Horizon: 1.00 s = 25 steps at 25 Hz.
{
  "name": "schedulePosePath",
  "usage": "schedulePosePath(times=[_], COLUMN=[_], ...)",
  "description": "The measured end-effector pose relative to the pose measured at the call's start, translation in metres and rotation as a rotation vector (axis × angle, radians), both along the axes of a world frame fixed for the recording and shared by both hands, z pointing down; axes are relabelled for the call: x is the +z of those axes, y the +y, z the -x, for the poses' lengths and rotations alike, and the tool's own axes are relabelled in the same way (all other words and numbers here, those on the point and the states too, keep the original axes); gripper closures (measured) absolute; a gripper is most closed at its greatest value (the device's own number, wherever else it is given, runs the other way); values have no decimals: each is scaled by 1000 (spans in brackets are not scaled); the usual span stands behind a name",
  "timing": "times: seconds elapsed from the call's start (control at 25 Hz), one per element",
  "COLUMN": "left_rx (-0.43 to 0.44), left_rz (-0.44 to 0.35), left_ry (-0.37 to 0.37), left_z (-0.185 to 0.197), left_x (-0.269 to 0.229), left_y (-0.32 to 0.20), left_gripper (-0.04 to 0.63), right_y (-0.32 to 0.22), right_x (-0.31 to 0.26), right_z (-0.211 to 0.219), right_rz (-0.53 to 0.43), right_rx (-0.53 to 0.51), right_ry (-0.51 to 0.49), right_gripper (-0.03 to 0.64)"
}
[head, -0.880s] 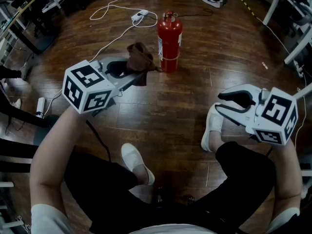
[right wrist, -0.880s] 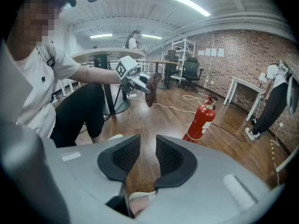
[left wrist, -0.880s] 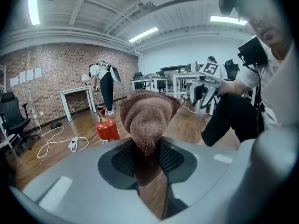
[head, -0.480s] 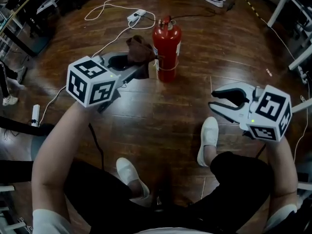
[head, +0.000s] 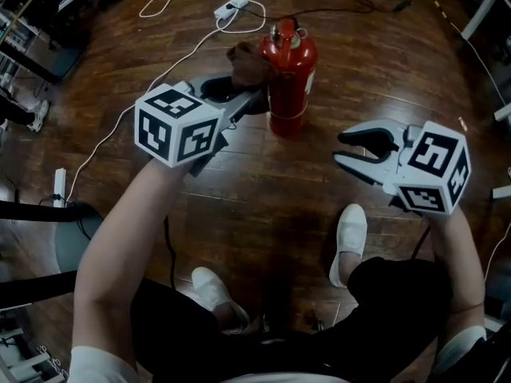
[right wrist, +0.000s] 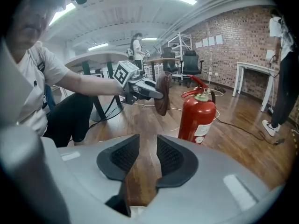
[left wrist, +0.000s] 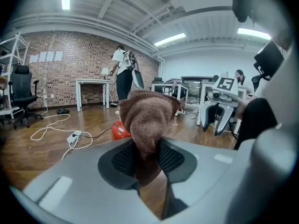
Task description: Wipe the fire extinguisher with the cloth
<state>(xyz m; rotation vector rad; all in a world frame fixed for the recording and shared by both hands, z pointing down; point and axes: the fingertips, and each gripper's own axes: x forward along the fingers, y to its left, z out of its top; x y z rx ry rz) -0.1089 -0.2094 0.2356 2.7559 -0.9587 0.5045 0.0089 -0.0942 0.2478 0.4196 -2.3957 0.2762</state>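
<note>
Head view: left gripper (head: 243,96), jaws clamped on cloth (head: 249,62), is closing on the fire extinguisher (head: 292,74); wiping seems imminent. Right gripper (head: 338,148) is idling, jaws apart.

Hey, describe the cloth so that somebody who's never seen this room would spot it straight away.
Find the red fire extinguisher standing upright on the dark wooden floor. Right beside its top, the left gripper holds its grey jaws shut on the cloth. It is the only soft thing there: a brown, knitted, bunched-up rag sticking out past the jaws.
</note>
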Motion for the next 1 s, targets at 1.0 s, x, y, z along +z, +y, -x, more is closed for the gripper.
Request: schedulePosePath(times=[1.0], left_rx=[-96], left_rz=[84], left_ry=[-14], left_z=[-30], left_x=[123], left_y=[-45], left_gripper=[496], right_y=[-58], right_x=[129], right_z=[14], right_rz=[233], right_rx=[-224], right_ry=[205], right_gripper=[495])
